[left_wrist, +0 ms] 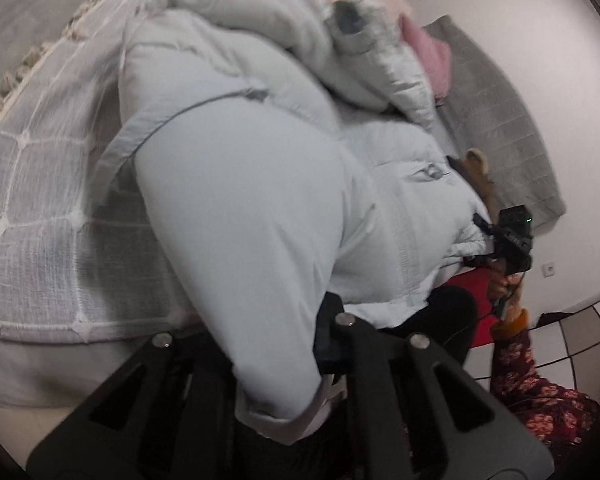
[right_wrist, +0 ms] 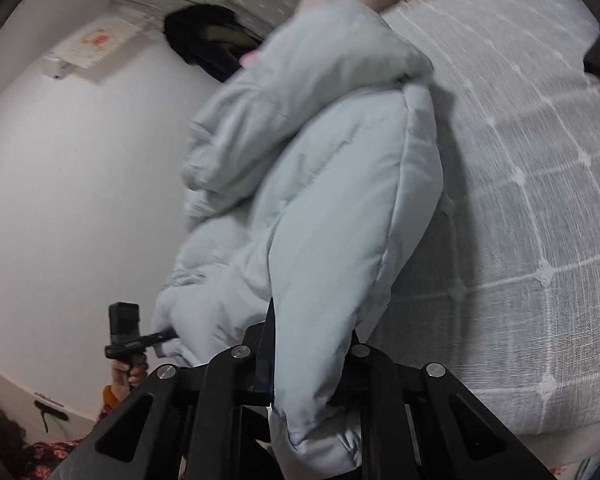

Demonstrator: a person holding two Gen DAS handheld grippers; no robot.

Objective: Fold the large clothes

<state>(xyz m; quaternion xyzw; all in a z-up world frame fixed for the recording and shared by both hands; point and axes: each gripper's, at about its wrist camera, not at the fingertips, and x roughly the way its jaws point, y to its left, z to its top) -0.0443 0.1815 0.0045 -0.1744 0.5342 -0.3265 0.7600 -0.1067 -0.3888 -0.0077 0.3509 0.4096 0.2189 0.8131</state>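
Setting: white-walled bedroom; a bed spread with a grey woven coverlet crossed by a white grid of raised tufts, its edge trimmed in cream fringe; pale floor tiles with dark grout low at the right of the left wrist view.
Garment: a pale blue puffer jacket, smooth matte shell, thick quilted panels with stitched seams, bunched in soft rounded folds and lying partly on the bed near its wall-side edge.
Bedding behind: a pink pillow and a grey knitted blanket lie past the jacket, against the wall.
Left gripper: black angular frame with silver bolt heads; its two fingers are clamped on a padded fold of the jacket, which bulges up and away from them and hangs down between the frame arms.
Right gripper: same black frame; fingers closed on another thick edge of the jacket, the fabric rising straight ahead of it and drooping below.
Across views: each camera catches the opposite gripper at the jacket's far side, held in a bare hand with a floral maroon sleeve.
Wall detail: a white paper sheet with red markings hangs high beside dark clothing.
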